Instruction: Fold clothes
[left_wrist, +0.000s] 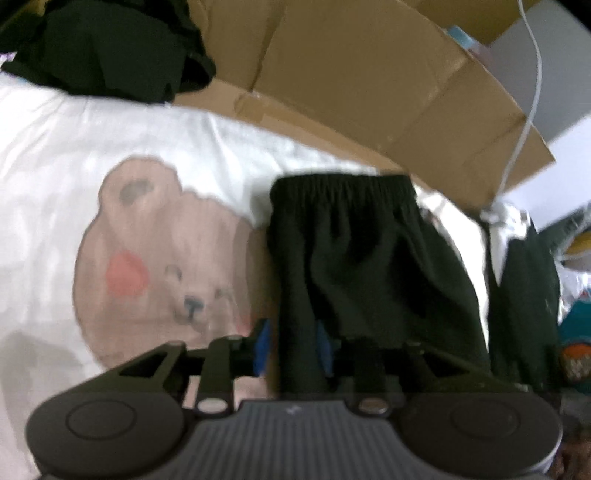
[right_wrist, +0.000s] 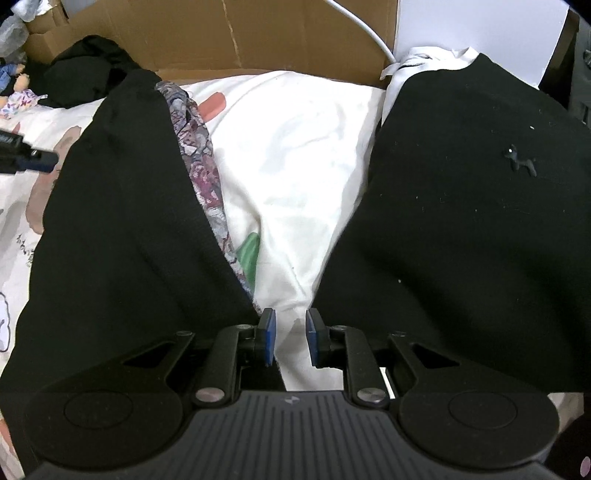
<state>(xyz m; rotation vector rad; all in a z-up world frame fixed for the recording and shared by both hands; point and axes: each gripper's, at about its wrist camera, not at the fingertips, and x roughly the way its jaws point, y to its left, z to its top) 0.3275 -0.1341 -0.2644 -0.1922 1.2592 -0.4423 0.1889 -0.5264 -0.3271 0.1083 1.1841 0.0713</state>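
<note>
**A:** Start left of the box. What's there?

**B:** A black heap lies at the box's left end, its edge hanging over the sheet. In front of the box, to the left, the sheet lies bare apart from a bear print. That is the widest open stretch.

**A:** And the shorts?

**B:** The shorts lie just in front of the box, waistband edge toward it and nearly touching the cardboard. A fold of them runs back into the left tool, and the blue pads are clamped on that fold. The picture is blurred, though.

**A:** What about the right of the box?

**B:** A white cable drops past the box's right corner.

**A:** What does the other camera show?

**B:** Two dolls lie by the box's left end. One dark garment spreads out from the box, with a patterned cloth along its right edge. A wedge of white sheet comes next, then a black top below the box's right corner. The two dark edges close in toward the right tool.

**A:** Is that tool gripping anything?

**B:** Its pads stand a little apart with white sheet showing between them. I cannot tell whether they pinch it.
</note>
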